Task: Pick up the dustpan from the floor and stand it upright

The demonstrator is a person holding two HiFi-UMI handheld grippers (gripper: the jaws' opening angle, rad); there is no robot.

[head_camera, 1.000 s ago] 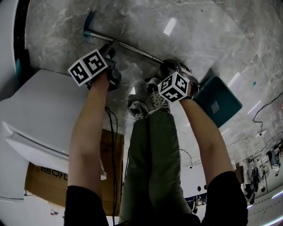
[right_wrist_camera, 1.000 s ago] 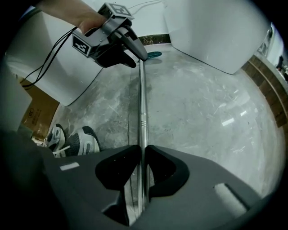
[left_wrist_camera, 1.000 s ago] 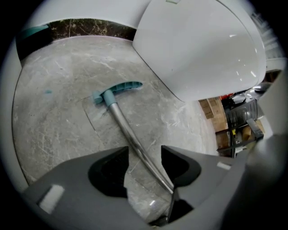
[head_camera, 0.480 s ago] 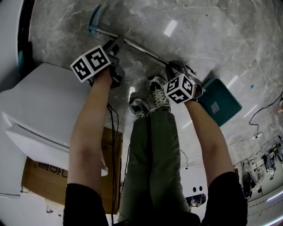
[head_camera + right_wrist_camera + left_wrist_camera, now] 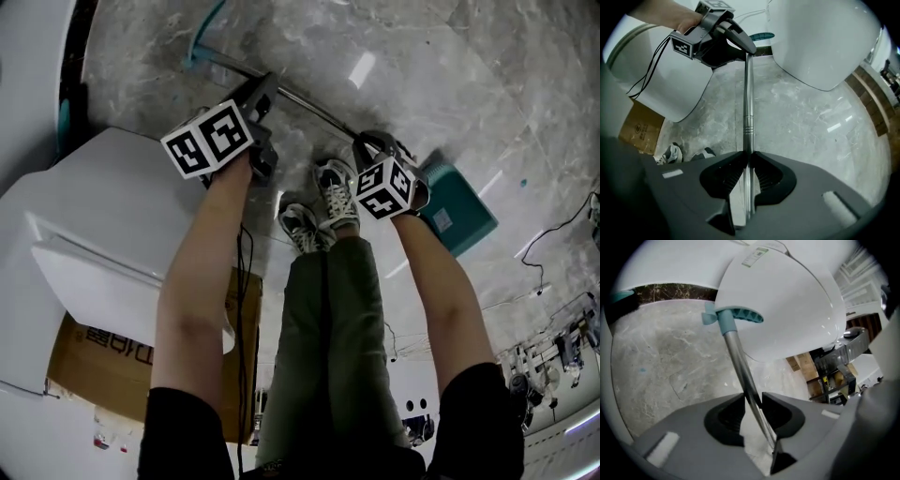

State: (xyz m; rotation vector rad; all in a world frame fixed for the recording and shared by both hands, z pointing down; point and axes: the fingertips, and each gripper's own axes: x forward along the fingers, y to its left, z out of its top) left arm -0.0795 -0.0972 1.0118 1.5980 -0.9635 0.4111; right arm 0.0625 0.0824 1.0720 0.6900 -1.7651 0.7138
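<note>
Your dustpan (image 5: 309, 105) should be light and stiff, but its smooth metal shaft (image 5: 748, 108) may slip or swivel, so hold nearer the scoop (image 5: 459, 220). The left gripper (image 5: 752, 401) has just been closing and pinches the shaft; the right gripper (image 5: 748, 161) clamps it too. Its long axis runs from the teal grip (image 5: 739, 315) far left to the scoop at right beside your shoes (image 5: 333, 192). I can't tell whether the scoop clears the floor (image 5: 422, 56).

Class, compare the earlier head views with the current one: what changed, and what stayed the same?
The left tool has just closed its jaws on the dustpan's metal pole, near the teal handle. Both tools have risen, lifting the pole and tilting the teal pan. The right tool keeps its grip; the shoes stay put.
</note>
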